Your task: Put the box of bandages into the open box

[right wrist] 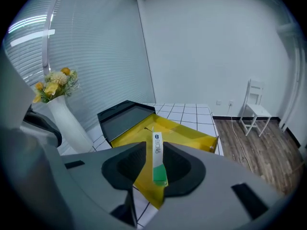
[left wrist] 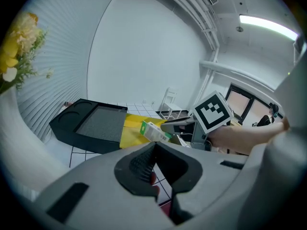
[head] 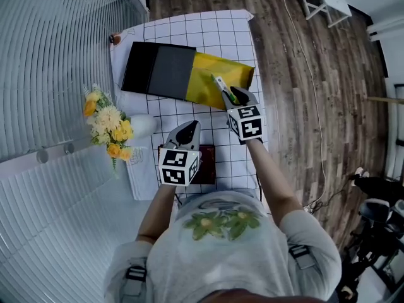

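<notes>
The bandage box [head: 221, 87], a slim white and green carton, stands on edge between the jaws of my right gripper [head: 228, 95] above the open yellow box [head: 243, 74]. In the right gripper view the carton [right wrist: 158, 159] leans against the right pad while a slit of yellow shows beside the left pad, so the right gripper [right wrist: 154, 148] is open around it. The yellow box [right wrist: 192, 133] lies directly below. My left gripper [head: 189, 126] hangs nearer my body with its jaws together and nothing held; from the left gripper [left wrist: 154, 147] the carton [left wrist: 153, 131] shows ahead.
A black lid [head: 158, 71] lies against the yellow box's left side. A white vase [head: 144, 125] of yellow flowers stands at the table's left edge. A dark red object [head: 206, 163] sits under my left gripper. The gridded tablecloth [head: 208, 30] ends at wooden floor on the right.
</notes>
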